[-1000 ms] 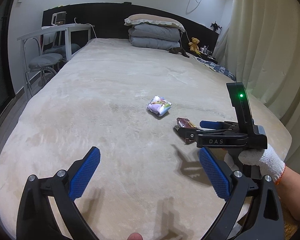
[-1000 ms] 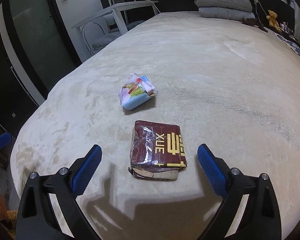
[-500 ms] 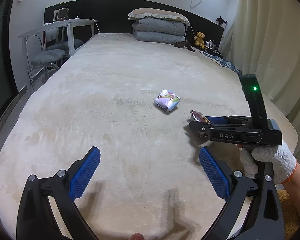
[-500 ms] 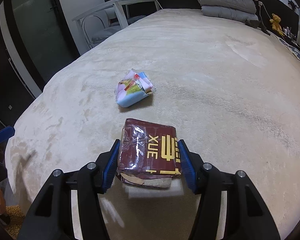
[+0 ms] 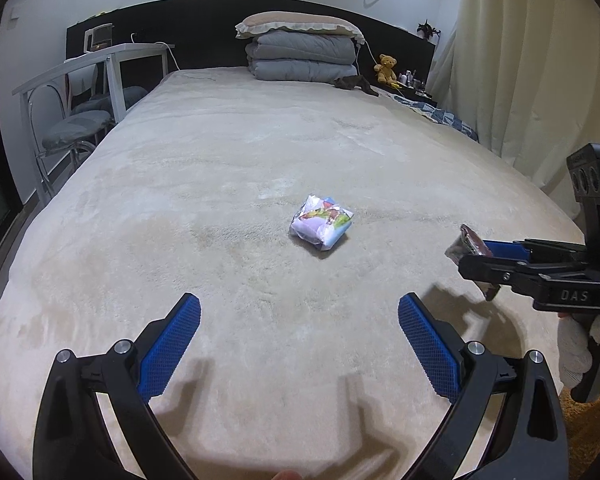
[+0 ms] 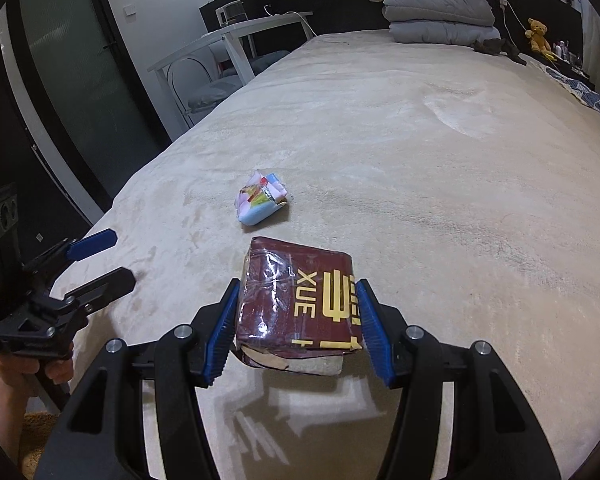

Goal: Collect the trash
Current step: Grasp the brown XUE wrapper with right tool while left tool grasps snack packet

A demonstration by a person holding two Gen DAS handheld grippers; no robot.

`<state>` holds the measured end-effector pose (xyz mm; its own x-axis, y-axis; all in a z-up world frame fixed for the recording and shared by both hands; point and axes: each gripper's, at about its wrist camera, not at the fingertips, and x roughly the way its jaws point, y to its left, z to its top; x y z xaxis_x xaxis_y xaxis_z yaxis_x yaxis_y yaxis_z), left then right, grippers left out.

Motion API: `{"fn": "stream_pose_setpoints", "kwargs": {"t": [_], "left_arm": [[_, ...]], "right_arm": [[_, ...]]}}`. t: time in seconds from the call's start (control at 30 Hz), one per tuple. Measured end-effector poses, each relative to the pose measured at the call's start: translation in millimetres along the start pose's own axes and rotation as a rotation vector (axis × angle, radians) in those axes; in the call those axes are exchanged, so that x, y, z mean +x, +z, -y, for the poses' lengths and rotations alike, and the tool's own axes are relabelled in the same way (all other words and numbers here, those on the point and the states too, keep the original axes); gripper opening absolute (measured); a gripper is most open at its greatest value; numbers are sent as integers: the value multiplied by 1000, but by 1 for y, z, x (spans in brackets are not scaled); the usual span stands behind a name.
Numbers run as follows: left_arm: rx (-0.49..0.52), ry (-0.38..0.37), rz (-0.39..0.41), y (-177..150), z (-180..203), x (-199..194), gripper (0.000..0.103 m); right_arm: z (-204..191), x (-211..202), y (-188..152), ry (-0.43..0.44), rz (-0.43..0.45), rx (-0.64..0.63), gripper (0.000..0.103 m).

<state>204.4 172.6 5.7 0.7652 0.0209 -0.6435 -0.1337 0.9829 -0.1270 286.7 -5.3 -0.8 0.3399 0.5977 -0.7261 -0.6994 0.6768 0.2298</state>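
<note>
lifted clear of the beige blanket (image 6: 440, 160) since a moment before, the maroon packet (image 6: 300, 300) sat low in the centre of the right wrist frame, the right gripper (image 6: 296, 320) clamped on its two sides. the left gripper (image 5: 300, 336) hovered with jaws wide apart, holding nothing. a crumpled pastel wrapper (image 5: 322, 226) lay on the blanket mid-frame, just beyond the packet.

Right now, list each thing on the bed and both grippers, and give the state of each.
Right gripper: shut on the maroon packet, lifted off the bed.
Maroon packet: clamped between the pads, crumpled underneath.
Left gripper: open, empty, above the bed.
Pastel wrapper: crumpled, lying loose on the bed.
Quilts: folded, stacked, pillow on top.
</note>
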Motion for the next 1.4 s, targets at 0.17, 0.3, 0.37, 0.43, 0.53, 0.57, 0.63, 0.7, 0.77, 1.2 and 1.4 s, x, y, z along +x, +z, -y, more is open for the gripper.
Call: {"fn": "stream_pose_setpoints", "kwargs": {"t": [0.17, 0.3, 0.37, 0.43, 0.53, 0.57, 0.63, 0.7, 0.77, 1.2, 1.4], "left_arm": [[42, -11, -21, 13, 12, 27, 96], [81, -2, -27, 20, 22, 46, 95], [90, 0, -30, 24, 25, 55, 95], [96, 5, -33, 28, 27, 64, 95], [99, 12, -43, 33, 27, 78, 95], [100, 10, -50, 35, 27, 83, 95], [108, 8, -58, 39, 28, 91, 95], [113, 1, -65, 42, 29, 99, 86], [130, 1, -79, 45, 32, 108, 83], [143, 19, -104, 46, 36, 125, 57], [146, 14, -88, 44, 37, 114, 56]], "right_arm": [[6, -16, -5, 5, 5, 22, 57], [9, -28, -10, 18, 11, 25, 57], [10, -34, -12, 19, 13, 27, 57], [13, -39, -15, 23, 13, 31, 57], [16, -46, -17, 26, 16, 35, 57], [17, -49, -17, 27, 18, 34, 57], [19, -51, -18, 27, 19, 36, 57], [22, -52, -19, 27, 16, 42, 57], [25, -53, -20, 26, 14, 47, 57], [28, -57, -21, 35, 18, 40, 57], [28, -57, -21, 28, 13, 44, 57]]}}
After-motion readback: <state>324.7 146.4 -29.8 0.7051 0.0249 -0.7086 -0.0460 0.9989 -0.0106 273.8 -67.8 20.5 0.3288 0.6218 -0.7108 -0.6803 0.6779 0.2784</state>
